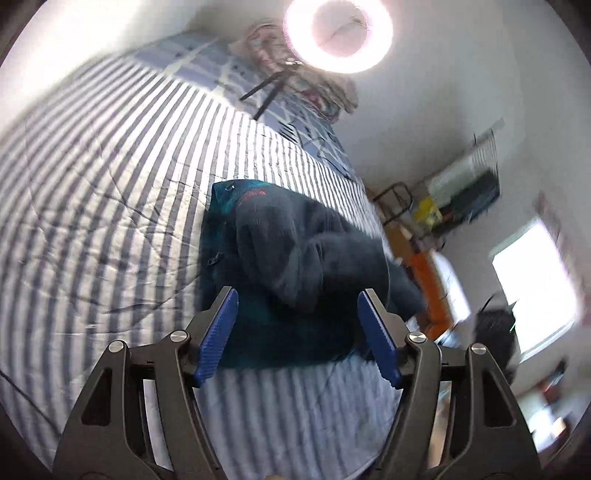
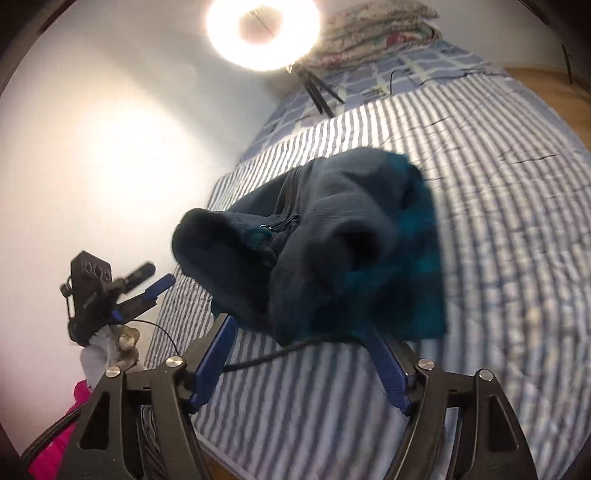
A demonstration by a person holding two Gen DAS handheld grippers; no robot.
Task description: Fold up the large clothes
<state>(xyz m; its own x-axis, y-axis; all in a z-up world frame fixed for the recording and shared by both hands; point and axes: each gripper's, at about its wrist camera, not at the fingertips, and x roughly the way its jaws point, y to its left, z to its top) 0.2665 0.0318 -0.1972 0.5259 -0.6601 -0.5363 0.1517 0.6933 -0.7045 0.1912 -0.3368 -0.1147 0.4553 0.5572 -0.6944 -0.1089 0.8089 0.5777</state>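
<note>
Left gripper (image 1: 297, 306): jaws held wide, nothing between the pads.
Right gripper (image 2: 299, 328): jaws held wide, nothing gripped.
Jacket (image 1: 295, 254): bunched on the bed (image 1: 103, 184), just ahead of both grippers.
Handling: soft, bulky fleece is judged limp and light.
Hold: best taken at hem corners.

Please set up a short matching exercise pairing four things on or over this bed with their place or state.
Things:
1. dark fleece jacket
2. ring light
3. left claw
4. folded blankets

Places or states:
A. stacked at the far end of the bed
B. glowing on a small tripod
C. bunched on the striped bedcover
D. open, nothing between its pads

Pairs: 1-C, 2-B, 3-D, 4-A
</note>
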